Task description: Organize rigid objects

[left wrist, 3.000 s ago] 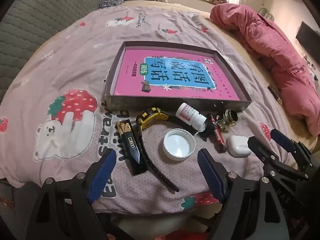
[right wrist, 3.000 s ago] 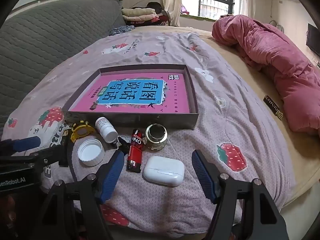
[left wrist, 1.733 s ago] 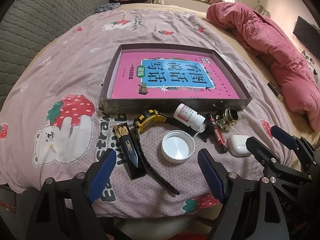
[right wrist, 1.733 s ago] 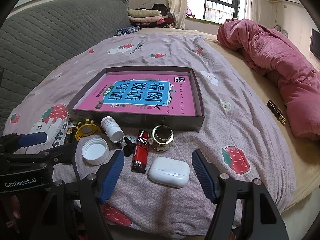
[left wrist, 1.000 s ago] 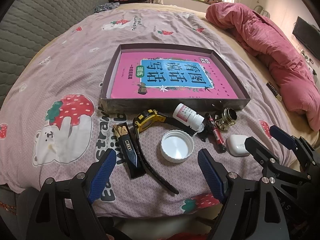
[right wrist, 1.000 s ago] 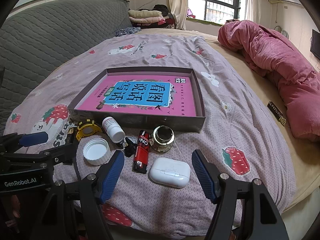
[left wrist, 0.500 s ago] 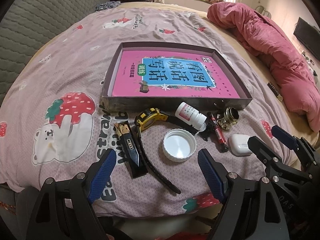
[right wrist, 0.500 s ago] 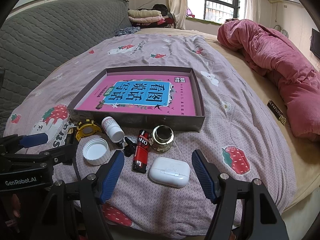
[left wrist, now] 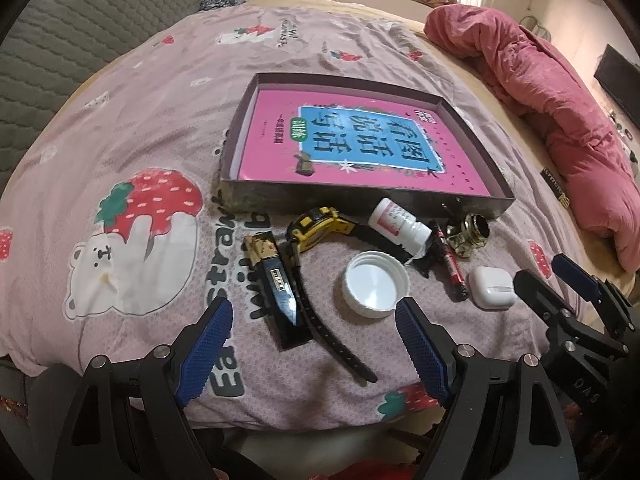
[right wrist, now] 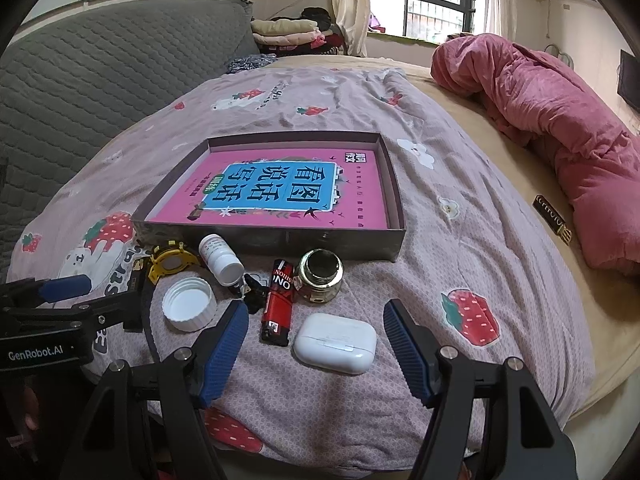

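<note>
- Barely shifted since the earlier frames: both grippers hovering at the near edge of the bed, every object lying in the same place as before.
- Left gripper spread wide, holding nothing, blue fingertips framing a black folding knife and a white plastic lid.
- Right gripper likewise wide apart and empty, poised just short of a white earbud case.
- Shallow dark tray on a pink strawberry-print bedsheet, holding only a pink book with a blue title panel, lying flat.
- Strung along the sheet just in front of the tray's near wall, all outside it: a yellow-and-black wristwatch with its strap trailing toward the camera, a small white pill bottle on its side, a red lighter, and a small gold-coloured jar tilted with its mouth toward the tray.
- Small black item between bottle and lighter, too small to identify.
- Knife beside the watch strap; lid near the bottle, open side up.
- Earbud case nearest the right gripper, just beside the lighter's near end.
- Rumpled pink duvet well apart on the bed's far right side; grey quilted headboard to the left; folded clothes stacked beneath a window behind.
</note>
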### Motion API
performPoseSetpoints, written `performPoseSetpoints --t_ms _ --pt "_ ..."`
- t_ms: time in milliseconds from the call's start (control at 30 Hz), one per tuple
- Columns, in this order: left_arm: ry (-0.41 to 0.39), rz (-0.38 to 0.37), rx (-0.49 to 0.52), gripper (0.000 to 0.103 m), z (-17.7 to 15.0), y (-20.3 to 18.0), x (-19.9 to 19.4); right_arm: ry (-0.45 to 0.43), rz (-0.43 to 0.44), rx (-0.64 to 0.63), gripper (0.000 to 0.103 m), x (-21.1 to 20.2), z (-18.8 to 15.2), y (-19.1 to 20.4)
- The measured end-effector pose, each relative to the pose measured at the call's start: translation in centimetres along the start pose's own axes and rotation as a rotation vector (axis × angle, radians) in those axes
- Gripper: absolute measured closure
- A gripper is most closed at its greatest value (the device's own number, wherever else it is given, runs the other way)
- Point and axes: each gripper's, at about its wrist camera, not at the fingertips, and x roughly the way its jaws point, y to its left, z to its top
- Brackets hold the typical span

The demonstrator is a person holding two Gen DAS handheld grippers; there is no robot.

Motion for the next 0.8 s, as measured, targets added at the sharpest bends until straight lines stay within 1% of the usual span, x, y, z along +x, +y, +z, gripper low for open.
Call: performPoseSetpoints --t_ms 333,600,667,800 --pt "0.02 0.001 -0.027 0.018 -0.2 1.6 0.4 0.003 0.005 0.012 0.034 0.2 -0.1 -0.3" --pt "0.001 0.018 -0.019 0.018 0.2 2.5 0.8 0.011 0.006 0.011 0.034 0.4 -0.2 -0.4" --pt "-0.002 0.009 -0.013 0.018 0.5 2.4 1.0 0.015 0.006 0.01 0.034 0.6 -0.3 -0.4" --pt "-0.014 -0.032 0.024 0.018 1.9 1.6 1.8 0.034 0.003 0.019 0.034 1.2 -0.3 -0.6"
